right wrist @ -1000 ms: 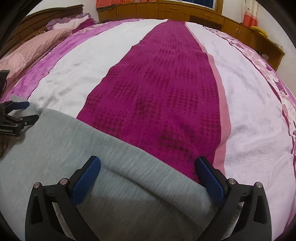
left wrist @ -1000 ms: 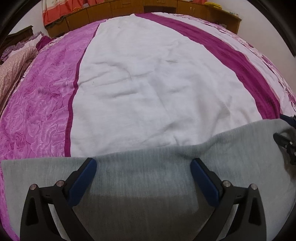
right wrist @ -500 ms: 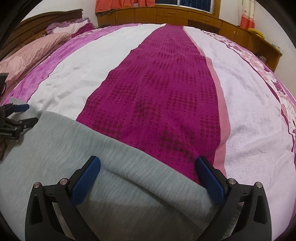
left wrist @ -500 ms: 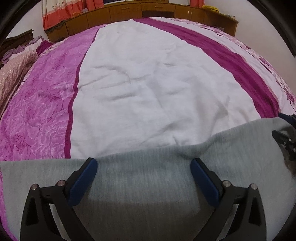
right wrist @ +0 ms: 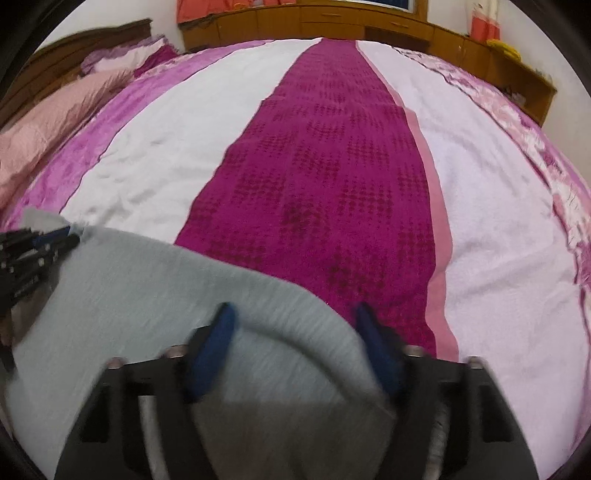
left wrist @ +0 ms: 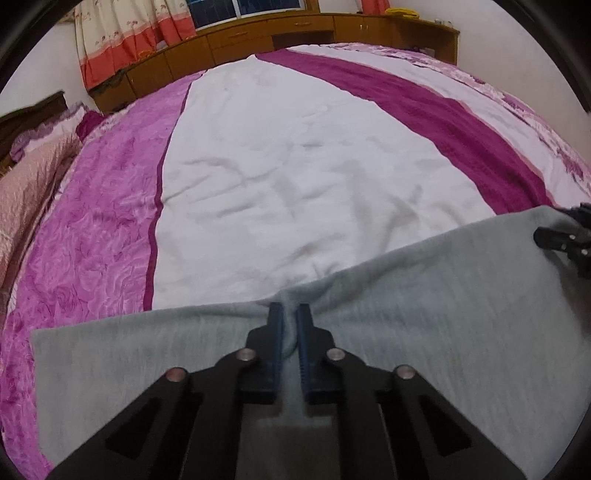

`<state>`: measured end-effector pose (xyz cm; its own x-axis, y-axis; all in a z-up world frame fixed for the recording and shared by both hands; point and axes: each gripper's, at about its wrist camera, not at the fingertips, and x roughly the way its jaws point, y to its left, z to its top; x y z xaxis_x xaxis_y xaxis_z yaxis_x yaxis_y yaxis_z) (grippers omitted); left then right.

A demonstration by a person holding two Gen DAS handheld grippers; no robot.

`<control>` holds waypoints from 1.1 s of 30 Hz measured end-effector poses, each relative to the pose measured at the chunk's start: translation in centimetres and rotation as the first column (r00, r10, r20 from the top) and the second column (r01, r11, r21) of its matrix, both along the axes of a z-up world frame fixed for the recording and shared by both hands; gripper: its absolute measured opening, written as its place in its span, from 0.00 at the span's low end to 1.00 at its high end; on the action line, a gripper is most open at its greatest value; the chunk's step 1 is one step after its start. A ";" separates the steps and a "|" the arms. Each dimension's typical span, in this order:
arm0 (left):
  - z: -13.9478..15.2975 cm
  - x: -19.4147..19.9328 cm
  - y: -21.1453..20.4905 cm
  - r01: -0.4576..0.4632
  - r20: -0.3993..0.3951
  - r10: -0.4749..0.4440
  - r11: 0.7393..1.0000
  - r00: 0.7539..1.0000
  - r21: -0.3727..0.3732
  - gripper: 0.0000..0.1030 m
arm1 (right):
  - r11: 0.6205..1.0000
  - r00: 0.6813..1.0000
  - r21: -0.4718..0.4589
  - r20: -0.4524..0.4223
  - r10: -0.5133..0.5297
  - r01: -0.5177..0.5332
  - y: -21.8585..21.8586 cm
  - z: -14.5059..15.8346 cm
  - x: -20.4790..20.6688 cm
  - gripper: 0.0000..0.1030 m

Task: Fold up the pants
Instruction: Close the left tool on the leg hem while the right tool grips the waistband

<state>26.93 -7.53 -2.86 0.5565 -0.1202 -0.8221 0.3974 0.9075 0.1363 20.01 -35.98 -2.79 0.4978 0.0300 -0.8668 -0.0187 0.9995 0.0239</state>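
Now gray pants pinched between left tongs.

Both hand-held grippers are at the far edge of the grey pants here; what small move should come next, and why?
Probably shut the right hand-held gripper: its blue fingers straddle the folded edge of the grey knit pants with a gap, while the left hand-held gripper already pinches that fabric. Lift only once both grip.

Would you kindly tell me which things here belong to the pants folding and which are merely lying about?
Belong to the job:
grey pants
left gripper, shut on the pants
right gripper, open around the pants edge

Lying about:
bedspread
pillow
cabinets
curtain
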 end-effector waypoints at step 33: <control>11.5 -19.1 5.3 -0.027 0.096 0.045 0.982 0.994 -0.185 0.02 | 0.990 0.987 0.125 0.158 0.039 -0.059 2.5 10.7 -14.8 0.00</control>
<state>7.85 -2.26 8.68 0.6412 -0.2423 -0.7281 0.3568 0.9342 0.0034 5.22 -33.46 7.90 0.6210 0.1640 -0.7665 -0.0814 0.9861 0.1451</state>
